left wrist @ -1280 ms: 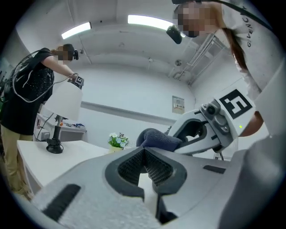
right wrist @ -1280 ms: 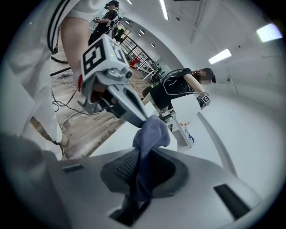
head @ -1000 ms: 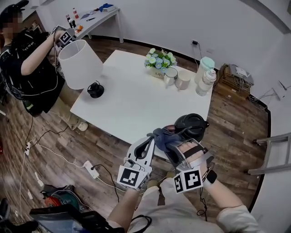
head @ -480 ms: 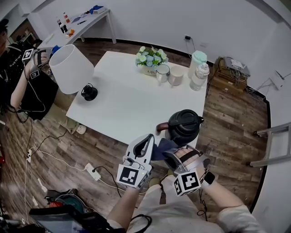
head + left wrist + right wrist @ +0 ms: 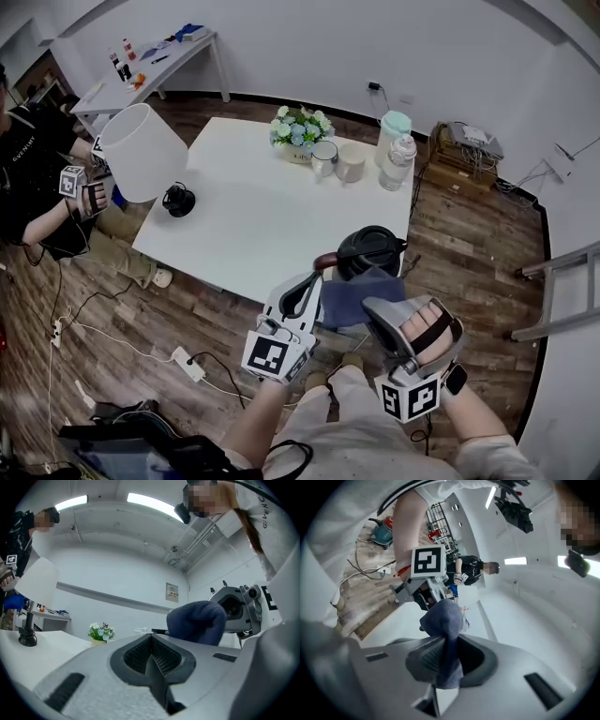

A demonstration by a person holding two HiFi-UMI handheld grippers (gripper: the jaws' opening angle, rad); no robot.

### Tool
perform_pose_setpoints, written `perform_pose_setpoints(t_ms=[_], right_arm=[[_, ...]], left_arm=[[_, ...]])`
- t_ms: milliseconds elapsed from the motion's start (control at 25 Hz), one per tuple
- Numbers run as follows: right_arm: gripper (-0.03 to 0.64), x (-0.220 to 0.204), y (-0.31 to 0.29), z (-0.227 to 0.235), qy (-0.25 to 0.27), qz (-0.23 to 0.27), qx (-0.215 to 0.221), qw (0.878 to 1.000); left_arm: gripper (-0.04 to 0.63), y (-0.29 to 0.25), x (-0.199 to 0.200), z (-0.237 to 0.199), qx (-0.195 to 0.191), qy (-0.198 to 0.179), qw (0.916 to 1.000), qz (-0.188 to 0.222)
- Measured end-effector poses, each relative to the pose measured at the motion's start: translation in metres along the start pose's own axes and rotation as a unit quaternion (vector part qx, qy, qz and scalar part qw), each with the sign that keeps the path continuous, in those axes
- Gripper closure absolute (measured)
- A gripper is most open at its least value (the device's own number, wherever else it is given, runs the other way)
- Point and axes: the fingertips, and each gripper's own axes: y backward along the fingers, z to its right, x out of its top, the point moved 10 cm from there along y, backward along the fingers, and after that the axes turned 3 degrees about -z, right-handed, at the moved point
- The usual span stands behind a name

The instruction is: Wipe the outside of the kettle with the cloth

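While right tongs (image 5: 447, 662) pinch cloth (image 5: 443, 620), left tongs (image 5: 151, 657) closed.

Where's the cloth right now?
In the head view, the cloth sits low centre, pinched in the right gripper, just in front of the kettle at the table's near edge.

I see the kettle (image 5: 371, 249) at the table's (image 5: 262, 216) near right edge. Just before it is the cloth (image 5: 352, 300), between my left gripper (image 5: 306, 284) and right gripper (image 5: 377, 304). Behind the kettle stand cups (image 5: 325, 157), flowers (image 5: 300, 129) and bottles (image 5: 396, 159); the lamp (image 5: 142, 155) stands far left.
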Motion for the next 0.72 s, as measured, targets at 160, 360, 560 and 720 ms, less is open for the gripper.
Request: perform_pose_setpoints(t_ms=[160, 360, 560, 720], right_arm=[[0.566, -0.008, -0.022, -0.046, -0.030, -0.050, 0.020, 0.998], [0.566, -0.016, -0.034, -0.104, -0.076, -0.083, 0.077, 0.991], [0.566, -0.025, -0.042, -0.141, -0.097, -0.100, 0.118, 0.983], [0.566, -0.029, -0.048, -0.159, -0.118, -0.103, 0.156, 0.975]], left_arm=[[0.589, 0.004, -0.005, 0.003, -0.002, 0.001, 0.9999, -0.010], [0.589, 0.003, -0.018, 0.006, -0.015, -0.003, 0.9996, -0.023], [0.589, -0.006, -0.034, 0.014, -0.027, 0.007, 0.9993, -0.024], [0.589, -0.016, -0.042, 0.021, -0.031, 0.014, 0.9993, -0.018]])
